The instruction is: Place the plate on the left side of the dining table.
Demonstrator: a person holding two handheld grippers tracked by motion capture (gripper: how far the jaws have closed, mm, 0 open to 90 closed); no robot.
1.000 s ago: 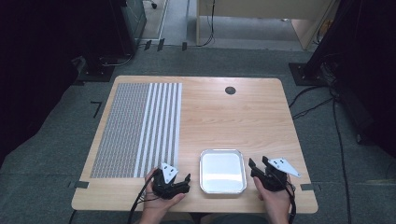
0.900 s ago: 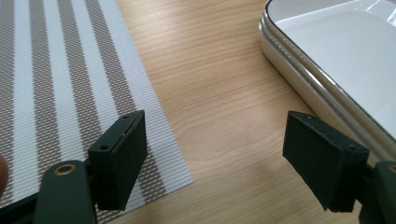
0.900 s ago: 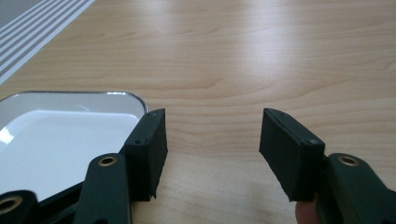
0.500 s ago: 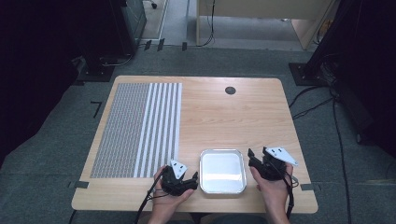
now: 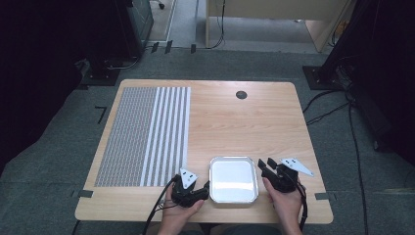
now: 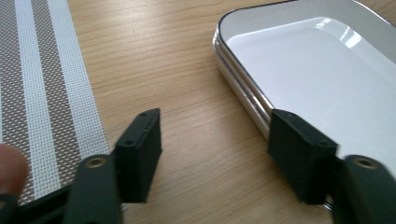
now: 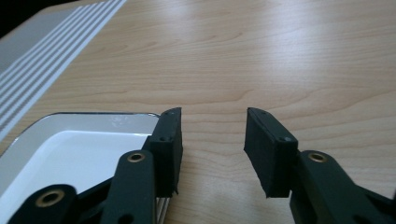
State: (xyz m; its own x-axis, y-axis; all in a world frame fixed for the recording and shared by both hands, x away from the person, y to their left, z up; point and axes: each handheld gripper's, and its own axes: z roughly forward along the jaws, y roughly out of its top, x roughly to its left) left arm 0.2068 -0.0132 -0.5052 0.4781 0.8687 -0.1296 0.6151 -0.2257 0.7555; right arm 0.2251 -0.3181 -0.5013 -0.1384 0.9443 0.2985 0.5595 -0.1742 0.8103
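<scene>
A shallow white rectangular metal tray (image 5: 233,179) lies at the wooden table's (image 5: 235,122) near edge. Left tongs (image 5: 204,190) gape wide beside its left rim; right tongs (image 5: 265,164) gape wide beside its right rim.

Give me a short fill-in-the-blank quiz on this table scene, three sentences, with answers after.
1. The white tray sits between the two ____.
2. The striped mat lies on the tray's ____ side in the high view.
3. Both the left gripper and the right gripper have their jaws ____.

Answers: grippers; left; open
</scene>
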